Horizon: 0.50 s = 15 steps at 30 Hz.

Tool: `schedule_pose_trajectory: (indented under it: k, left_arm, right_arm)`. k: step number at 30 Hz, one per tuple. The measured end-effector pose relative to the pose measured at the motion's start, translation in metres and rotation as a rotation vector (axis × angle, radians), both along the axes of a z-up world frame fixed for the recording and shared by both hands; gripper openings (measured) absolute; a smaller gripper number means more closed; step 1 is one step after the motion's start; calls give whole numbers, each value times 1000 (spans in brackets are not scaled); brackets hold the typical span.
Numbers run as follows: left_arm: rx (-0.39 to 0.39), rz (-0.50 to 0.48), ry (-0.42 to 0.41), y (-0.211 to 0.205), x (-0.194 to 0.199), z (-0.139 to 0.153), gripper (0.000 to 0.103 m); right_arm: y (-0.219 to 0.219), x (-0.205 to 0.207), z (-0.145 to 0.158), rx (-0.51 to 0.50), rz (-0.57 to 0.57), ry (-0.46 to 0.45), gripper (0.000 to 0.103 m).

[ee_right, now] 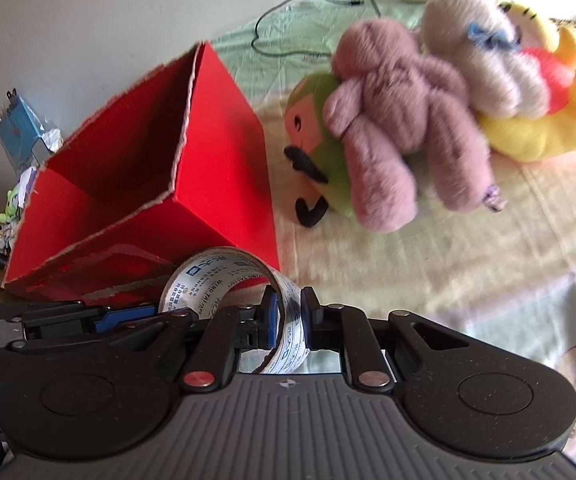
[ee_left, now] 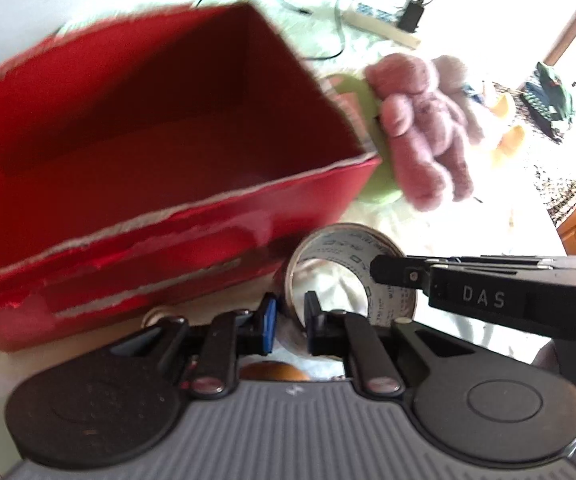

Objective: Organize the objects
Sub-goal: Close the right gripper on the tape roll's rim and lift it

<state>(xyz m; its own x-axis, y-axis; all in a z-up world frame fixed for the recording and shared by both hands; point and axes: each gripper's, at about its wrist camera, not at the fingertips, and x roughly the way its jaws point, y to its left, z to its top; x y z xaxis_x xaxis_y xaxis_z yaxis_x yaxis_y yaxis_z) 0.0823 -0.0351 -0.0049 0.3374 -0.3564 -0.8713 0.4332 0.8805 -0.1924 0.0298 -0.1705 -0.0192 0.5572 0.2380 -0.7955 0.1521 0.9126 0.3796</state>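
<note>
A tape roll (ee_left: 352, 240) with a printed inner core stands on edge just in front of the open red cardboard box (ee_left: 127, 80). My left gripper (ee_left: 290, 308) is shut on the roll's left wall, one finger inside the ring and one outside. My right gripper (ee_left: 384, 270) comes in from the right and pinches the opposite wall. In the right wrist view the tape roll (ee_right: 215, 272) passes between the pads of my right gripper (ee_right: 288, 314), which is shut on it. My left gripper (ee_right: 127, 316) reaches it from the left. The red box (ee_right: 227, 180) shows nothing inside.
Right of the box lies a pile of plush toys: a pink one (ee_right: 400, 128), a green one (ee_right: 320, 148), a pale one (ee_right: 488, 52) and a yellow one (ee_right: 548, 120). A power strip (ee_left: 380, 24) with cables lies at the back. Clutter (ee_right: 23, 132) stands left of the box.
</note>
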Motion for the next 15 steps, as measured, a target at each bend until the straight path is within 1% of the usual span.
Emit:
schedule_pose_trajectory:
  k: [6, 11, 15]
  left_arm:
    - [-7, -103, -108, -22, -22, 25, 10]
    - [-27, -179, -209, -39, -38, 48, 10]
    - [-92, -187, -283, -37, -38, 76, 10]
  right_arm:
    - [-19, -26, 25, -45, -81, -84, 14]
    - [-21, -44, 54, -102, -137, -225, 14]
    - [-18, -50, 78, -130, -150, -351, 14]
